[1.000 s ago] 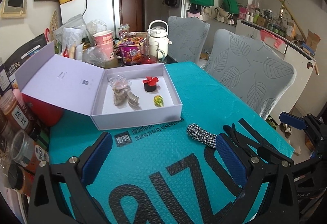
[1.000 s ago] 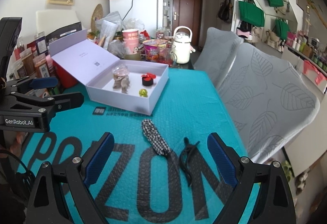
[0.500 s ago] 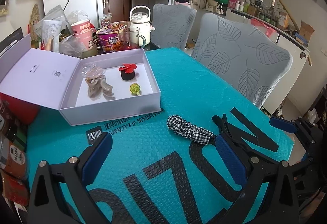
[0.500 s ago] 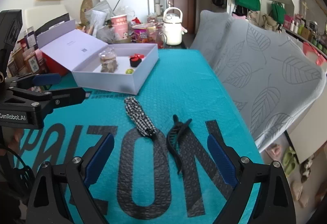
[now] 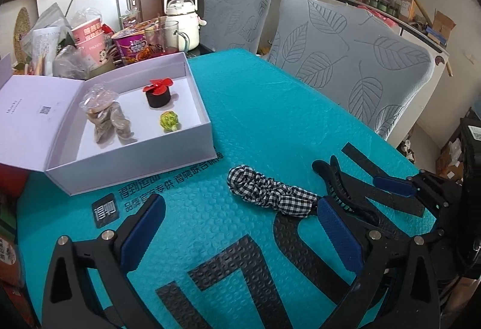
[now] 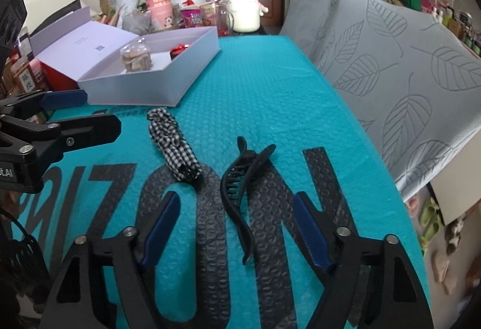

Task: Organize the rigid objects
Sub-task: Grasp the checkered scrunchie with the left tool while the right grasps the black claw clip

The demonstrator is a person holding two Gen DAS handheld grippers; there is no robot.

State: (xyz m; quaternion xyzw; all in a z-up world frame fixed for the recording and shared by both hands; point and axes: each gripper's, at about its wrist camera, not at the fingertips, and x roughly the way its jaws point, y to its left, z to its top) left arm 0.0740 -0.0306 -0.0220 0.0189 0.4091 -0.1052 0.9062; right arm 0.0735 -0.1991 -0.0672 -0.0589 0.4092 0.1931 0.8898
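A black hair claw clip [image 6: 240, 193] lies on the teal mat, between the fingers of my open right gripper [image 6: 237, 226]. A black-and-white checked scrunchie [image 6: 173, 145] lies just left of it. In the left wrist view the scrunchie [image 5: 270, 193] lies ahead of my open, empty left gripper [image 5: 240, 226], and the clip [image 5: 336, 181] is partly hidden behind its right finger. An open lilac box [image 5: 132, 148] holds a red-topped black piece [image 5: 157, 93], a green bead [image 5: 169, 120] and a clear bag of small items [image 5: 106, 121].
Cups, noodle tubs and a white kettle [image 5: 182, 19] crowd the table's far end. Jars stand along the left edge. Two grey leaf-patterned chairs [image 5: 354, 58] stand at the right side. The left gripper shows at the left in the right wrist view [image 6: 60, 124].
Both grippers have moved forward and down toward the mat. The clip now lies between the right gripper's fingers; the scrunchie is closer to the left gripper. Nothing was grasped.
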